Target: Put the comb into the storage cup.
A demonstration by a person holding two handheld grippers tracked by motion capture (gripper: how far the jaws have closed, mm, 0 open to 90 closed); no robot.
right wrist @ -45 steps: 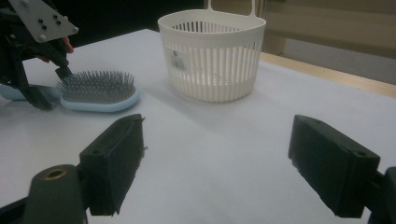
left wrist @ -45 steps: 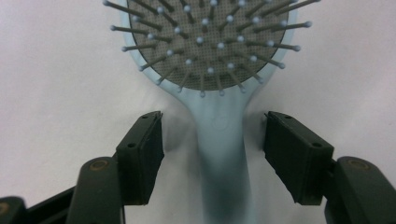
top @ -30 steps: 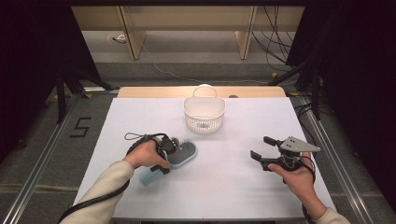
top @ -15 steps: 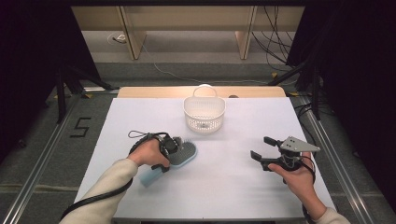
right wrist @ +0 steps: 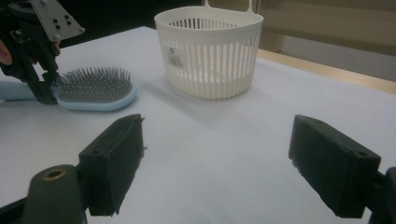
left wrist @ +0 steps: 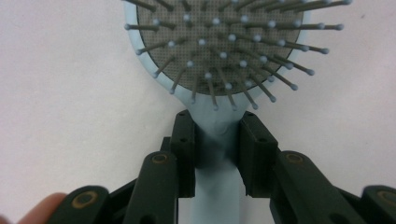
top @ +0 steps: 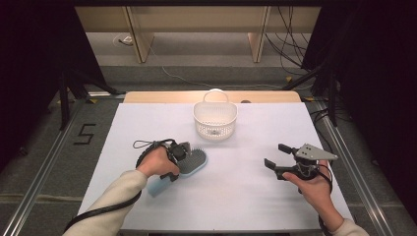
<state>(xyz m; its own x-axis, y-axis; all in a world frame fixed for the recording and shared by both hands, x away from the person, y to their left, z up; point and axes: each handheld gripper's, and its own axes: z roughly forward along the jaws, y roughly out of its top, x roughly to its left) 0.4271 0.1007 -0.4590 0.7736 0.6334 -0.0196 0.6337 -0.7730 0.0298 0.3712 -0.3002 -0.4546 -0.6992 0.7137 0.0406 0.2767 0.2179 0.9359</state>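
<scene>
A black "5" (top: 85, 133) is marked on the floor left of the table (top: 246, 196). On the table's near left, the left gripper (left wrist: 216, 140) has just been closing and now pinches the neck of the pale blue hairbrush (left wrist: 219, 56), which lies bristles up. A white slotted basket (top: 215, 119) stands farther back at centre, its small label too blurred to read, while the right gripper (right wrist: 219, 163) hovers at near right with jaws spread, holding nothing.

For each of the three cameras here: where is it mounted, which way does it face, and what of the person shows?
High view: above the person's side, looking forward and down on the table; both forearms, left tongs, right tongs.
Left gripper view: on the left tongs, looking down at the clamped hairbrush; a fingertip shows.
Right gripper view: on the open right tongs, facing the basket.
All three show the hairbrush.
</scene>
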